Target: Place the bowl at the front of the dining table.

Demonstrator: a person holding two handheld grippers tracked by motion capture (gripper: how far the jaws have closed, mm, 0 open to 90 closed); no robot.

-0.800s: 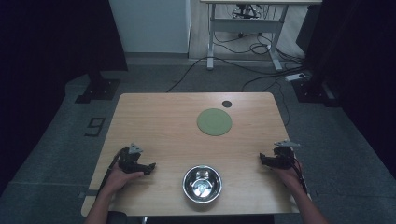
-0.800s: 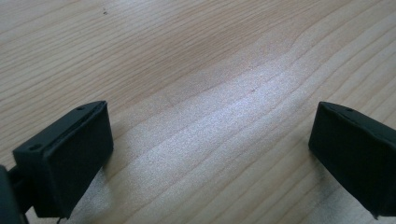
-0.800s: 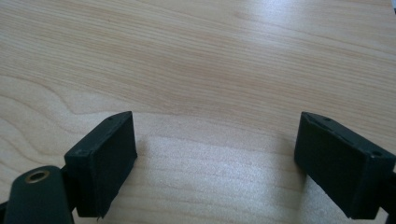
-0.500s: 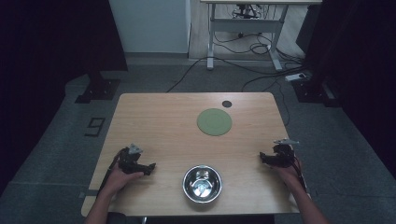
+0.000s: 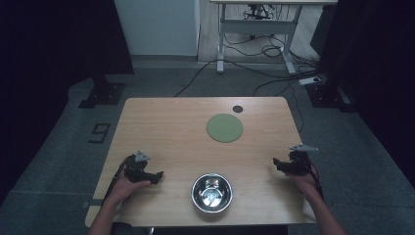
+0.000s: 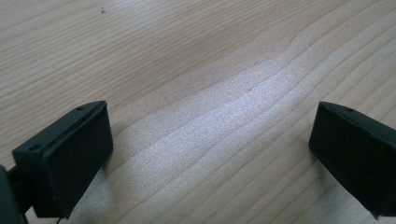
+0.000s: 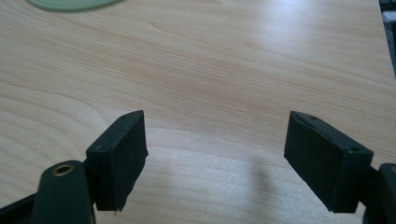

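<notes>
The steel bowl [image 5: 211, 192] sits at the near edge of the desk [image 5: 166, 127], between my two grippers and apart from both. I judge it light, rigid and slick: polished metal with a thin rolled rim, so the pads could slide on the curved wall. I would take it by the rim, one pad inside and one outside, on the side facing whichever gripper goes in, and lift it level so it does not swing or slip.

Inside the bowl I see only bright reflections on its bottom; I cannot make out any contents, and it looks empty to me.

Farther out, a flat green disc [image 5: 224, 128] lies toward the far right part of the desk, well apart from the bowl; its near edge shows at the top of the right gripper view [image 7: 70, 3]. It lies flush on the wood, so I expect it to be hard to get a pad under. Just beyond it is a small dark round spot [image 5: 237, 108] in the desk top.

My left gripper [image 5: 157, 176] rests left of the bowl, jaws wide apart over bare wood. My right gripper [image 5: 277, 162] rests near the right edge, jaws likewise spread with nothing between them.
</notes>
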